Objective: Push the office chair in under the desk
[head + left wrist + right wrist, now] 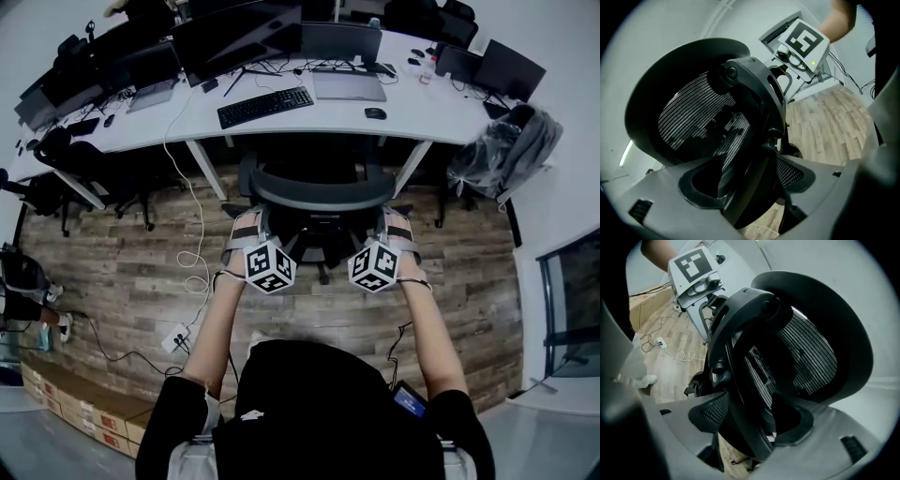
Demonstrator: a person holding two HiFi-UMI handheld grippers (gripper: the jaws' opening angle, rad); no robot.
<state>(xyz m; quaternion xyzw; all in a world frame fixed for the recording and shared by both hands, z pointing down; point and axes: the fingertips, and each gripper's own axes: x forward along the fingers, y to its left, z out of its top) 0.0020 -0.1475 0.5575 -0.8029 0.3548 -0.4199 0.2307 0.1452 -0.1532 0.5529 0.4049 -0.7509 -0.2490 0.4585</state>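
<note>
A black mesh office chair [323,192] stands with its seat under the white desk [422,117], its curved backrest top facing me. My left gripper [246,227] is at the backrest's left edge and my right gripper [397,227] at its right edge. In the left gripper view the backrest [693,117] fills the frame, and its black rim runs between the wide-apart grey jaws of the left gripper [750,187], with a gap showing. The right gripper view mirrors this: the backrest [806,348] rim lies between the spread jaws of the right gripper [750,427], not pressed.
On the desk are monitors [239,37], a keyboard [265,106], a laptop [349,86] and a mouse [375,113]. Other dark chairs [94,173] stand to the left, a bag [506,150] to the right. A power strip [176,337] and cable lie on the wooden floor.
</note>
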